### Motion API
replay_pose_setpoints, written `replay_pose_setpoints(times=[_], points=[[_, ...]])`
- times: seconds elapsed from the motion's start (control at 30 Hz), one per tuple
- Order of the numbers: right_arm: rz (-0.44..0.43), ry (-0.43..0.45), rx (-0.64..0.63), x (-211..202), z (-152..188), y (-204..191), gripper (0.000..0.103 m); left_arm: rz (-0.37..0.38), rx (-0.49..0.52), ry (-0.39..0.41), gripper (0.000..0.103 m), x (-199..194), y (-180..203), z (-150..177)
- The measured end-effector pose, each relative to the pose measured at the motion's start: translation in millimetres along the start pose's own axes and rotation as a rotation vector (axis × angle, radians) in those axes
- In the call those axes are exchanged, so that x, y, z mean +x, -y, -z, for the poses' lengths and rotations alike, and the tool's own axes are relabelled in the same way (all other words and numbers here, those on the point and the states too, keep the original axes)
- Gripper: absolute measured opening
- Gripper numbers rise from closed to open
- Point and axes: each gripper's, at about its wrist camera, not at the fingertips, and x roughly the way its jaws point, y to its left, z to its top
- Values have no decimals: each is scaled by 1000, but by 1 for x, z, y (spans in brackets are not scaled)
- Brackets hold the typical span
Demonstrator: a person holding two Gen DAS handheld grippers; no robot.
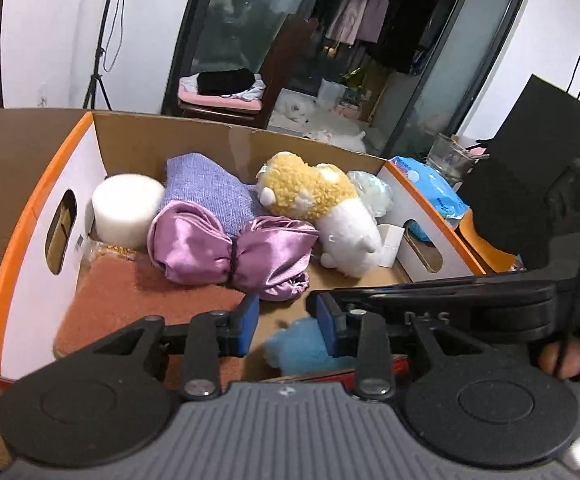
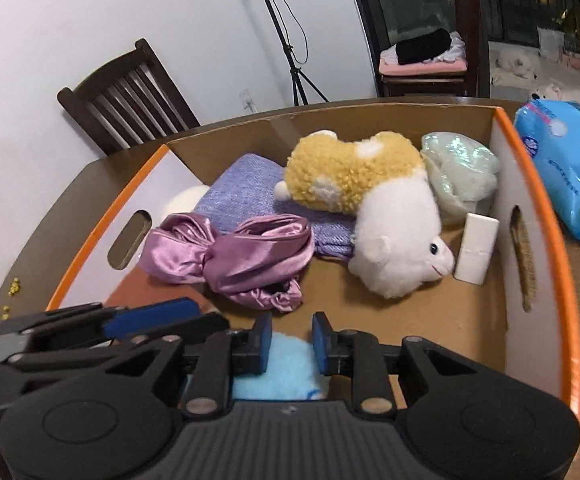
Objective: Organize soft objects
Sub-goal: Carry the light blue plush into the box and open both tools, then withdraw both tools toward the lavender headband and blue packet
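Note:
An orange-rimmed cardboard box (image 1: 37, 208) (image 2: 546, 200) holds a yellow and white plush (image 1: 318, 196) (image 2: 370, 184), a tied purple satin cloth (image 1: 225, 252) (image 2: 241, 256), a lilac knit cloth (image 1: 205, 188) (image 2: 241, 192), a white foam cylinder (image 1: 127, 208) and a rust towel (image 1: 141, 300). A light blue fluffy item (image 1: 298, 348) (image 2: 285, 368) sits low at the box's near end. My right gripper (image 2: 292, 342) is over it, narrow, with the fluff filling the gap between its pads. My left gripper (image 1: 283, 324) is beside it, open, with bare cardboard showing between its pads.
A translucent bag (image 2: 462, 168) and a small white carton (image 2: 476, 252) lie by the box's right wall. A blue tissue pack (image 2: 566, 176) (image 1: 430, 188) and a glass (image 1: 450, 156) stand on the table to the right. A dark chair (image 2: 129, 96) is behind.

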Motion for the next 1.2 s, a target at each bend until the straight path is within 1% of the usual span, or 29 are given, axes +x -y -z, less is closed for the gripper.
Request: replay_pose_setpoints(times=[0.1,0.17,0.33,0.4,0.47,0.5,0.6,0.73,0.8,0.9,0.97,1.03,1.1,1.2], points=[[-36,24,-25,-1,4,-5,21,-11,2,16,37,-10,-1,0],[-26,38,-28,-8,2,-7,21,-20,24,36,38,-21,4,-2],[9,115,-79,-58,-8,-17,23,-55,57,86,41,-58,14,-11],[30,149,-107,-84,-10,-23,29,-68,65,109,44,-76,18,-13],[56,187,-133,-111,-7,-27,41,-81,81,138,49,-98,23,-13],[65,204,-144,-123,-4,-30,42,-93,89,153,49,-107,26,-12],[89,254,-180,-161,9,-38,44,-120,109,203,54,-140,35,-8],[132,335,-218,-211,32,-44,54,-176,157,275,60,-181,52,5],[145,363,-235,-228,45,-48,54,-191,170,304,62,-198,59,14],[148,397,-260,-253,70,-54,55,-182,188,333,67,-218,69,32],[140,403,-282,-267,84,-60,55,-180,201,336,67,-228,76,40],[149,407,-293,-276,93,-64,55,-179,199,341,67,-235,81,46],[149,424,-296,-285,103,-69,55,-165,198,354,68,-244,87,55],[131,448,-286,-297,126,-71,57,-161,197,375,70,-256,96,77]])
